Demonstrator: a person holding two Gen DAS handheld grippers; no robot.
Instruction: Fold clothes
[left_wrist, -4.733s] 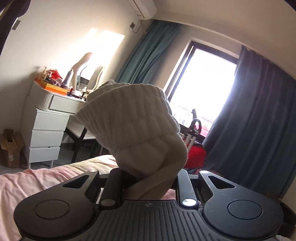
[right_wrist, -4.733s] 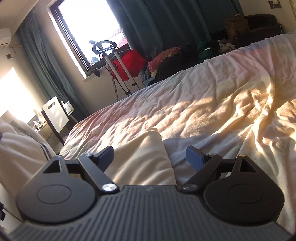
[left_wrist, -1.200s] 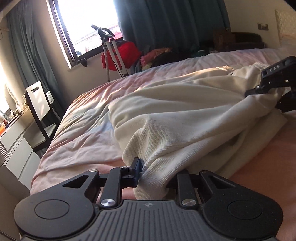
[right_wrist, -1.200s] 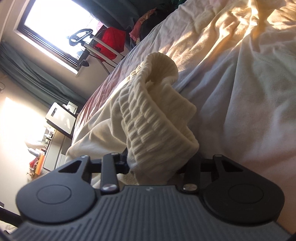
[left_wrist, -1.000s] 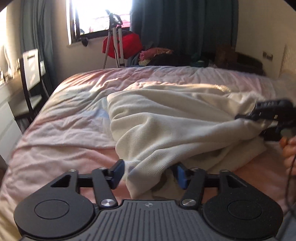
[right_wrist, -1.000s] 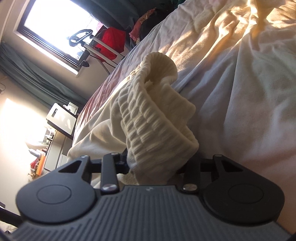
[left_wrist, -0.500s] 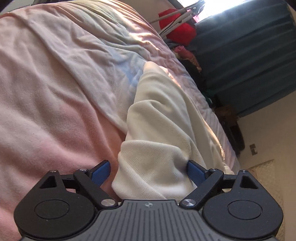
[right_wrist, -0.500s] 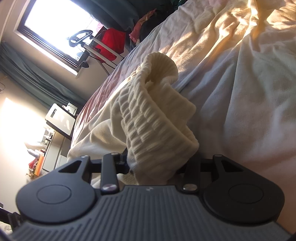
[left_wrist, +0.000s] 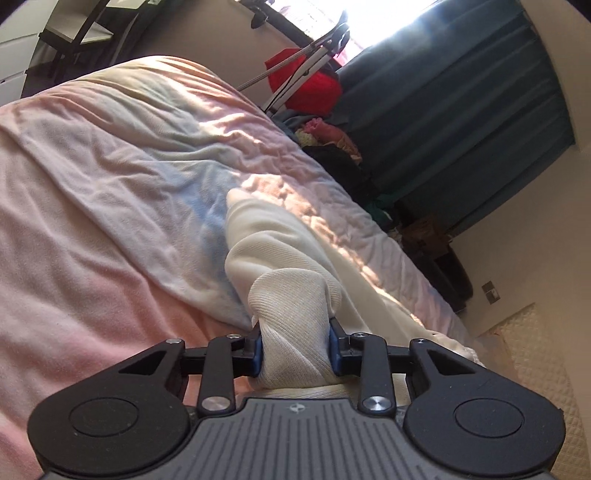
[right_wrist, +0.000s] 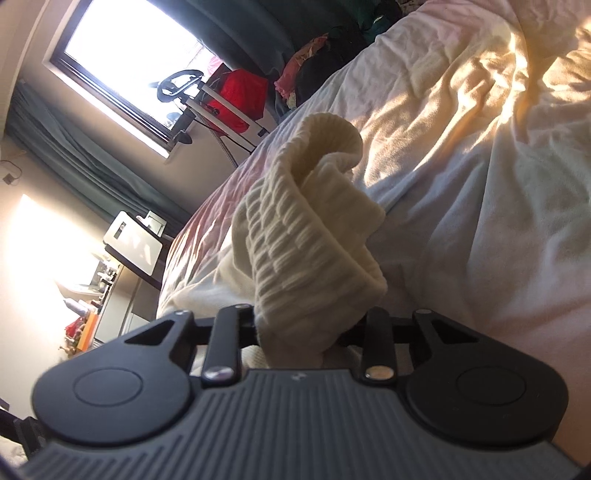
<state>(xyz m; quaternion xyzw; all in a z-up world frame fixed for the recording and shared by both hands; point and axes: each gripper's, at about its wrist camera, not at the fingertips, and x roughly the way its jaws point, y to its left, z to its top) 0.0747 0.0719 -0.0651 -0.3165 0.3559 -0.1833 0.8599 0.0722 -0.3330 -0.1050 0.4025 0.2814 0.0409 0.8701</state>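
Sweater (left_wrist: 280, 258) is what we hold, a cream-white knitted one, lying on the bed (left_wrist: 92, 206) with its pink and pale blue cover. It is soft and thick. One part has a fine, smooth knit, and we see it bunched into a fat roll between the blue pads of our left gripper (left_wrist: 294, 347). Those jaws are closing, and the pads already press into the cloth from both sides. From that pinch the sweater runs away from us in a long fold across the bed, with sun on its far tip.

In the other view we see the sweater's (right_wrist: 306, 229) ribbed edge, with chunky raised lines. It curls up into a loop above our right gripper (right_wrist: 306, 332). Those jaws are closing too, with the ribbed cloth squeezed between them. More of the sweater lies flat to the left of that gripper.

Beyond the bed sit a red bag (right_wrist: 240, 96) and dark curtains (left_wrist: 461, 110).
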